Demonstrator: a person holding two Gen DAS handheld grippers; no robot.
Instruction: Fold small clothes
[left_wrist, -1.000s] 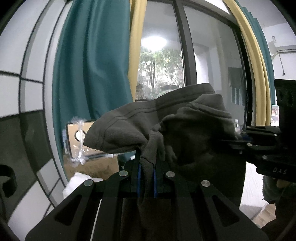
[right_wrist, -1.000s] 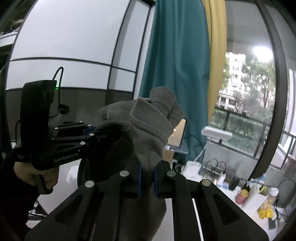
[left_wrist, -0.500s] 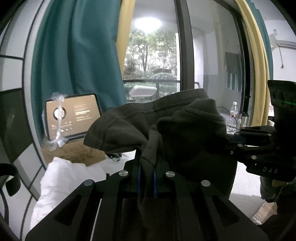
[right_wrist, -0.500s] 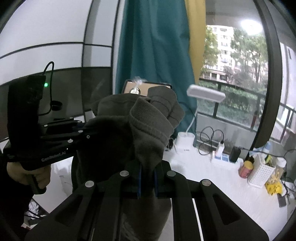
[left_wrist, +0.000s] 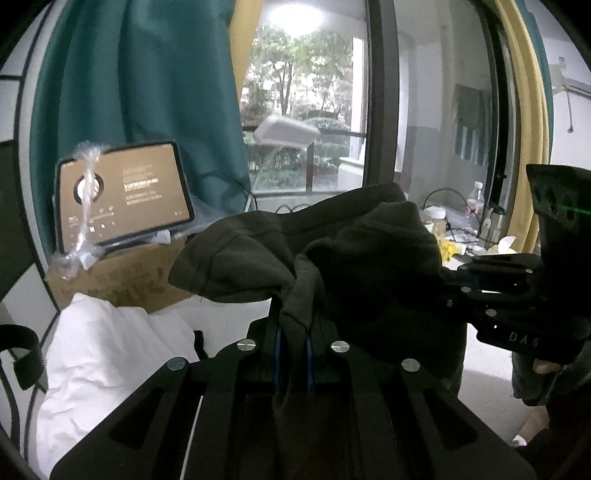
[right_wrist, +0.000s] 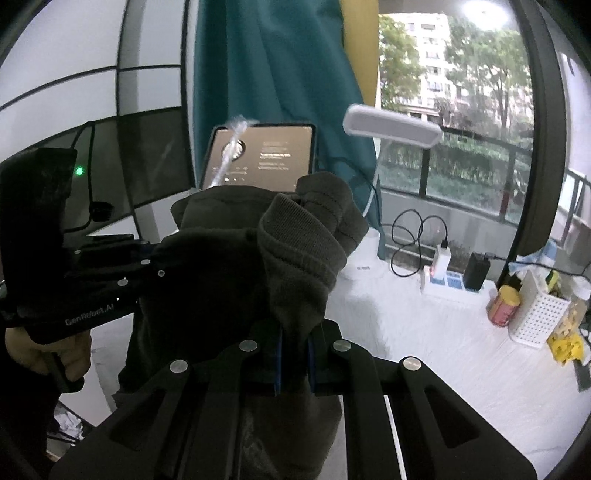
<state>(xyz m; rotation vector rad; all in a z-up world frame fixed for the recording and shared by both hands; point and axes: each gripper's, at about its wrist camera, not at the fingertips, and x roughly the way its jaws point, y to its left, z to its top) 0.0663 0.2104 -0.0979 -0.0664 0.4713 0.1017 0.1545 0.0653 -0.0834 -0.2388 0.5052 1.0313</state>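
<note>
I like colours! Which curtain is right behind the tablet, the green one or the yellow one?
The teal-green curtain hangs right behind the tablet. The yellow curtain only peeks out beside it, nearer the window.

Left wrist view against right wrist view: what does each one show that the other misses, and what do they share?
Only the left wrist view shows the cardboard box, white bedding and the right gripper from the side. Only the right wrist view shows the white basket, the red can and the left gripper. Both show the dark garment clamped in shut jaws, the tablet, the desk lamp and the teal curtain.
</note>
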